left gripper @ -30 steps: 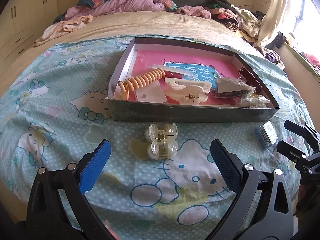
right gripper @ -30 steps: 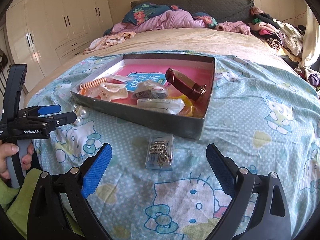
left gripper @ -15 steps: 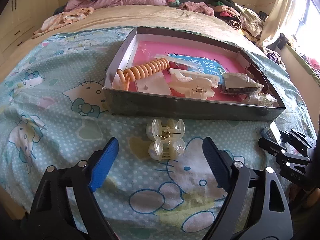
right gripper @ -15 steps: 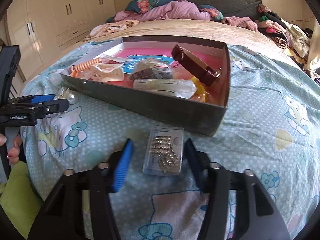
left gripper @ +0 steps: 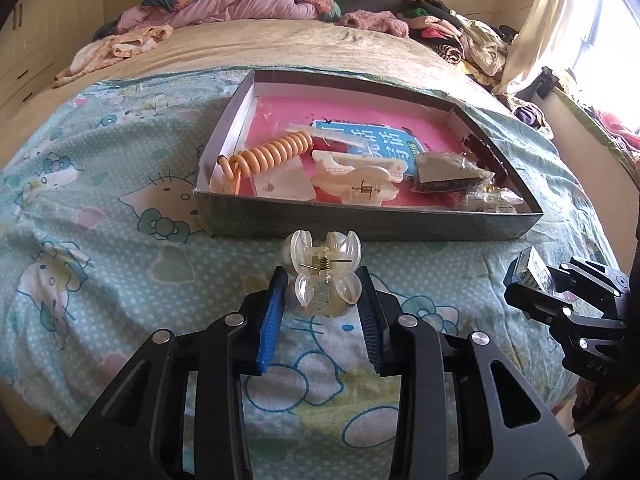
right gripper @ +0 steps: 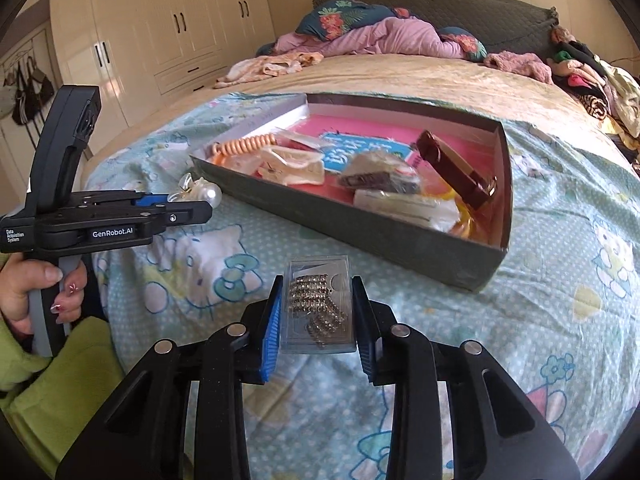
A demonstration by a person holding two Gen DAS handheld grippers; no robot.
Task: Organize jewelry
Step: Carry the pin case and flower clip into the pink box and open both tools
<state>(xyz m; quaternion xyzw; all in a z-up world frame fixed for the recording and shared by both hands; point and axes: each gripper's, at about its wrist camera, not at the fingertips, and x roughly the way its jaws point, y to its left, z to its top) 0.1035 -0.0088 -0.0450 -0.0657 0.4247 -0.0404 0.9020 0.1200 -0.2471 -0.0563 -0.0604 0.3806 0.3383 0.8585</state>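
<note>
Both jaws just closed in, left gripper (left gripper: pixel 322 286) pinching hair claw (left gripper: pixel 322 276), right gripper (right gripper: pixel 318 312) pinching clear case (right gripper: pixel 318 308)

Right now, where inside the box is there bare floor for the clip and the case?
Free: the pink far strip of the tray, along its back wall. Crowded: the near edge, from the orange coil past the white clip to the bags. Both grippers have just closed: left gripper on the clear claw clip, right gripper on the plastic case.

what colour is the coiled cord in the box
Orange, a pale peachy shade; the coiled cord shows best in the left wrist view.
</note>
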